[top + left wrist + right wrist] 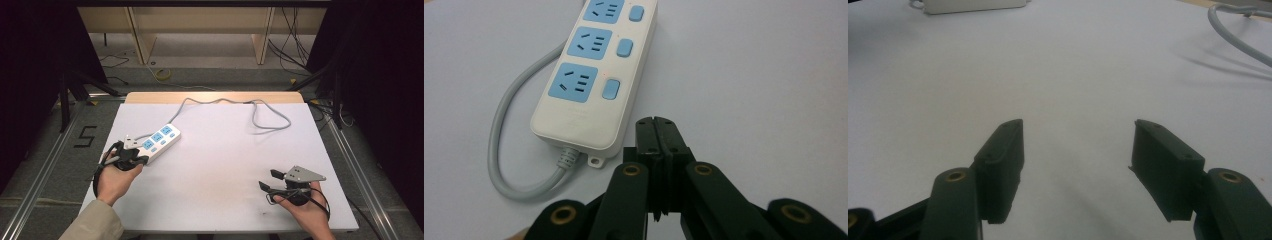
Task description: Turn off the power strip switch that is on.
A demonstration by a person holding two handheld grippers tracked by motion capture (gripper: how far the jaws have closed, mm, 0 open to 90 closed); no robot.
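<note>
A white power strip point(159, 139) with blue sockets and blue switches lies at the table's left, also close up in the left gripper view point(594, 75). Its grey cable point(260, 112) loops across the back of the table; a bend of it curls beside the strip point(506, 150). My left gripper point(141, 159) is shut with nothing between its jaws, tips point(658, 131) just off the strip's near end, apart from it. My right gripper point(267, 179) stands open over bare table at the front right, jaws wide point(1078, 160) and empty.
The white table point(225, 165) has a wooden strip along its back edge. Metal rails run on the floor at both sides. A wooden frame and loose cables point(295, 45) lie on the floor beyond the table. The strip's far end shows at the top of the right gripper view point(973, 5).
</note>
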